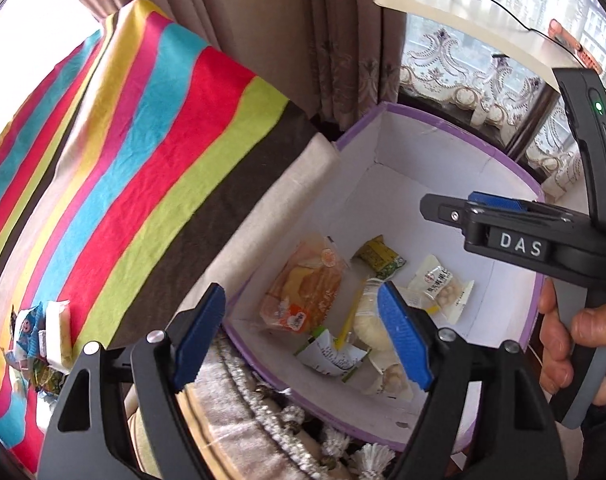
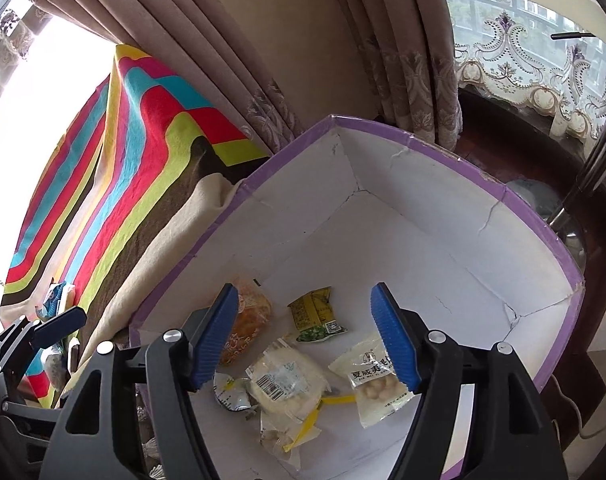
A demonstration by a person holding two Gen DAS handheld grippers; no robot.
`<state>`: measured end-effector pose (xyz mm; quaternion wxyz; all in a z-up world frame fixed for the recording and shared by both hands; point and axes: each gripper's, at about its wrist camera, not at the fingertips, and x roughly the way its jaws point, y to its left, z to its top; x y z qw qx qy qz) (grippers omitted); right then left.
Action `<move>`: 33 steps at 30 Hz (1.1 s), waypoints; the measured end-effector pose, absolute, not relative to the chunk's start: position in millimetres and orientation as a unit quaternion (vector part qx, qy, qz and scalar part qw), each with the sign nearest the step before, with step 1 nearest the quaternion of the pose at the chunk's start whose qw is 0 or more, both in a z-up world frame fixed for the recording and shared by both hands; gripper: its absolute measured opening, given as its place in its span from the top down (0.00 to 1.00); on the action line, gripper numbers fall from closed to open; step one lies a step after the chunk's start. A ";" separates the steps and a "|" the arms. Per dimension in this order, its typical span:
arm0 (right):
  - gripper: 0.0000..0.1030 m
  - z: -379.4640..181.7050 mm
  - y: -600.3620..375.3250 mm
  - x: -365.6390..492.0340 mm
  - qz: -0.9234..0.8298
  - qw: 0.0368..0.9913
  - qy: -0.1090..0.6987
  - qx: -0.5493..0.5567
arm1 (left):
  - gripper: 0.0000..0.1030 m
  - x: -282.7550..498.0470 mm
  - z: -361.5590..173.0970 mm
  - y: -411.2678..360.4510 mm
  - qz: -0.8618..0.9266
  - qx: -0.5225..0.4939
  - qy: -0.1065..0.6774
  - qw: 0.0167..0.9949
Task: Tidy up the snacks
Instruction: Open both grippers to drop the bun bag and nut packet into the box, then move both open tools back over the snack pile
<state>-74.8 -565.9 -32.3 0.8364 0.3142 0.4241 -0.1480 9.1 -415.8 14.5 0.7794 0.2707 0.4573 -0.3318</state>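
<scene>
Snacks lay inside the white box (image 2: pixel 423 240), gathered there for tidying. I held my left tool (image 1: pixel 303 336) and right tool (image 2: pixel 305 336) wide apart above it, both empty. I counted one orange bun (image 1: pixel 303 288), one yellow packet (image 2: pixel 315 312), one nut packet (image 2: pixel 377 384), and more unsorted snacks (image 1: pixel 43 336) on the striped blanket (image 1: pixel 143 140).

Striped blanket (image 1: pixel 151 152) is covering the support surface; a few snack packets (image 1: pixel 43 336) are lying on it, at nine o'clock from the purple-rimmed box (image 1: pixel 503 156).
</scene>
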 end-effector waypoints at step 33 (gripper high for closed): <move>0.31 21.0 -409.9 1.4 0.015 0.858 0.465 0.219 | 0.24 72.6 49.2 -150.7 -0.128 0.052 0.478 0.868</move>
